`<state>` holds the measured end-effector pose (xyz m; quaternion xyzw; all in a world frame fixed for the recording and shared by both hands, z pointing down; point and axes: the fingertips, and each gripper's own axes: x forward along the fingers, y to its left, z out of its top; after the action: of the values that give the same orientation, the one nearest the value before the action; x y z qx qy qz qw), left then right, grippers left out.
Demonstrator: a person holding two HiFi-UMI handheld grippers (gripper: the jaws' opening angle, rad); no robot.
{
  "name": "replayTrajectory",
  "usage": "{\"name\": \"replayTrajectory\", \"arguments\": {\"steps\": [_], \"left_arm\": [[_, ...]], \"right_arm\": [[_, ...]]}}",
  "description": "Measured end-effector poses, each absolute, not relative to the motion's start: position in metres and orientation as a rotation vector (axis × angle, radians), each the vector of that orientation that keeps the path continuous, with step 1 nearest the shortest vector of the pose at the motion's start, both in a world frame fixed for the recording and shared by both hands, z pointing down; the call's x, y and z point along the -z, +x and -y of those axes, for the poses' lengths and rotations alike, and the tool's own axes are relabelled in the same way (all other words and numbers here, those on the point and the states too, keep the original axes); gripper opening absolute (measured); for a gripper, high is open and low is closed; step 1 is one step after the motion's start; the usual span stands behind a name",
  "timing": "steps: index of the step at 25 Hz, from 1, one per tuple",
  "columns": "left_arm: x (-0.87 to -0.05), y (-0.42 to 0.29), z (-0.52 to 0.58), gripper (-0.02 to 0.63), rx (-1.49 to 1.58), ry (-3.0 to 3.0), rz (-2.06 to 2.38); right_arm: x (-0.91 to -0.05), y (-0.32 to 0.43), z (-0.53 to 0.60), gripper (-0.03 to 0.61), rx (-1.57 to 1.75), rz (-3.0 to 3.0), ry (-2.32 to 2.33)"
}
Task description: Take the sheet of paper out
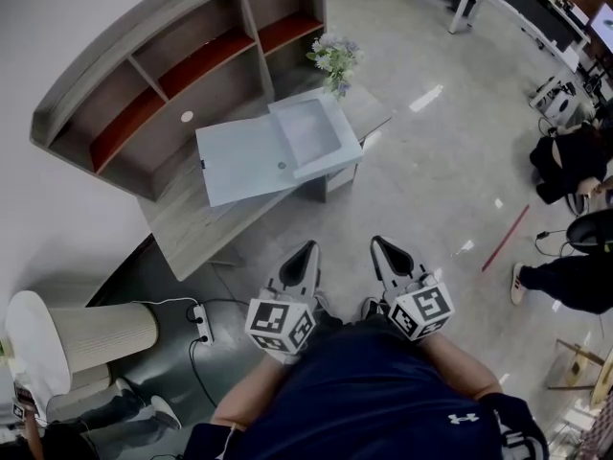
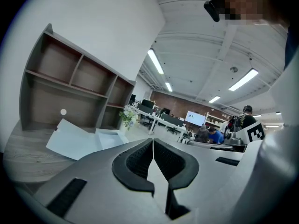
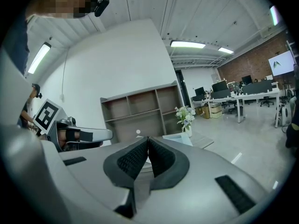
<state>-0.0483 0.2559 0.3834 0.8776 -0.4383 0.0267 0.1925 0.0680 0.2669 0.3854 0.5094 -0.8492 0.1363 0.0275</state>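
A pale blue box [image 1: 308, 134] lies open on the wooden desk [image 1: 192, 223], its flat lid [image 1: 244, 161] folded out to the left. I cannot make out a separate sheet of paper. Both grippers are held side by side in front of the person's chest, well short of the desk. The left gripper [image 1: 305, 254] is shut with nothing between its jaws, and so is the right gripper [image 1: 383, 250]. In the left gripper view the jaws [image 2: 152, 141] point toward the box's lid [image 2: 72, 141]. The right gripper [image 3: 147, 139] points at the shelf, with the box [image 3: 176, 137] just beyond.
A curved wooden shelf unit [image 1: 172, 75] stands at the back of the desk. A vase of flowers [image 1: 334, 59] sits at the desk's right end. On the floor are a power strip [image 1: 201, 322] and a white ribbed cylinder [image 1: 81, 338]. Seated people [image 1: 575, 161] are at the right.
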Motion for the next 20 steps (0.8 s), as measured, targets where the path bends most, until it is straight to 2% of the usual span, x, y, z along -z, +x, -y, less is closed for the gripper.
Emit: {"name": "replayTrajectory", "arguments": {"steps": [20], "left_arm": [[-0.399, -0.108, -0.243, 0.02, -0.037, 2.454, 1.127]], "right_arm": [[-0.398, 0.005, -0.261, 0.014, -0.459, 2.533, 1.618]]}}
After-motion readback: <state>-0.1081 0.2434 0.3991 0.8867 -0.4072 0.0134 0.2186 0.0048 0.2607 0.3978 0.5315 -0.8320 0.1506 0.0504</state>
